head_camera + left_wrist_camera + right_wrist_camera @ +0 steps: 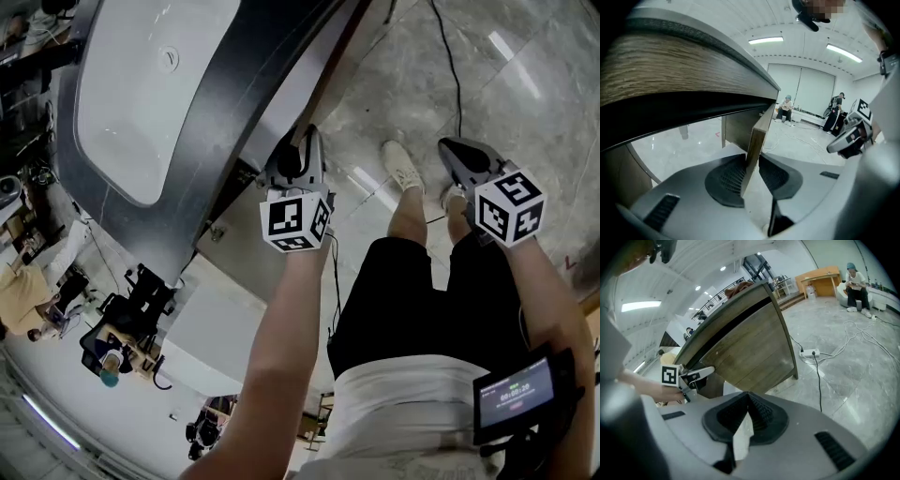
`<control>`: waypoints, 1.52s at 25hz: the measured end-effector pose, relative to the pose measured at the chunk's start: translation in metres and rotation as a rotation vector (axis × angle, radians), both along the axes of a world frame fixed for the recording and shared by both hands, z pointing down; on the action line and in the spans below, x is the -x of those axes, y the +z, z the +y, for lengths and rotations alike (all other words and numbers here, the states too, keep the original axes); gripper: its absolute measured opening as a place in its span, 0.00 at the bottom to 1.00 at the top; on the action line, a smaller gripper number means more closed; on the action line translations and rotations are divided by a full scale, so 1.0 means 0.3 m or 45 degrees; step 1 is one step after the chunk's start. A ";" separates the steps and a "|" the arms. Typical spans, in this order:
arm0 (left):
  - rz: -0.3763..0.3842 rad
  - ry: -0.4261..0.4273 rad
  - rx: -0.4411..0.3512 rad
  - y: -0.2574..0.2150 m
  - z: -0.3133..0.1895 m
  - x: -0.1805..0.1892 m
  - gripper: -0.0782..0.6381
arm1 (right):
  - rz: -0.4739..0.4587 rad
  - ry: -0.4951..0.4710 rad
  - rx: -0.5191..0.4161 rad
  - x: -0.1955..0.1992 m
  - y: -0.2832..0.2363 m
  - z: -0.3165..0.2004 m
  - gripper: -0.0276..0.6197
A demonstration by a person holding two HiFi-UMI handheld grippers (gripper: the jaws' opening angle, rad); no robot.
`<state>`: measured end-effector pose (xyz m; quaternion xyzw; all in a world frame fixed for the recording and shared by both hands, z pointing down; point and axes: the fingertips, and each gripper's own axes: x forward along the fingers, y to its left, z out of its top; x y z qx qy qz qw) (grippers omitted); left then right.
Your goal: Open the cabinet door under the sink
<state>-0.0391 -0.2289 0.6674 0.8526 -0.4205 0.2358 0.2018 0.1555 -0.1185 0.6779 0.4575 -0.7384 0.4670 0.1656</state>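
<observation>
Left gripper view looks along the jaws of the left gripper at the thin free edge of the brown wood-grain cabinet door, which stands upright between the two ribbed black pads. Both pads appear to lie against the panel's faces, so this gripper is pinching the door edge. That seems a sensible grip, since no handle shows here. The door already stands out from the cabinet front, edge-on to the camera, so I judge the opening to be under way with more swing left.

From the head view, the door sits below the near edge of the dark grey countertop that carries the white oval sink basin. The left gripper is tucked in close under that edge.

Well to the right, the right gripper hangs over the pale grey marbled floor near the person's feet. Its jaws are pressed together with nothing between them. It is probably parked there to leave the door's swing path free. Its own view faces the wood-grain side of the cabinet from a distance.
</observation>
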 end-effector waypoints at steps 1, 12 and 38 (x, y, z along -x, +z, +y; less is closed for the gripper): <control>-0.010 0.011 0.002 0.001 0.014 -0.009 0.24 | 0.005 0.004 -0.001 -0.009 -0.002 0.001 0.06; -0.056 -0.028 0.057 0.003 0.142 -0.120 0.23 | 0.045 0.056 0.032 -0.114 0.004 0.032 0.06; -0.108 -0.206 0.158 0.033 0.451 -0.543 0.22 | 0.057 0.207 0.040 -0.738 0.017 0.272 0.06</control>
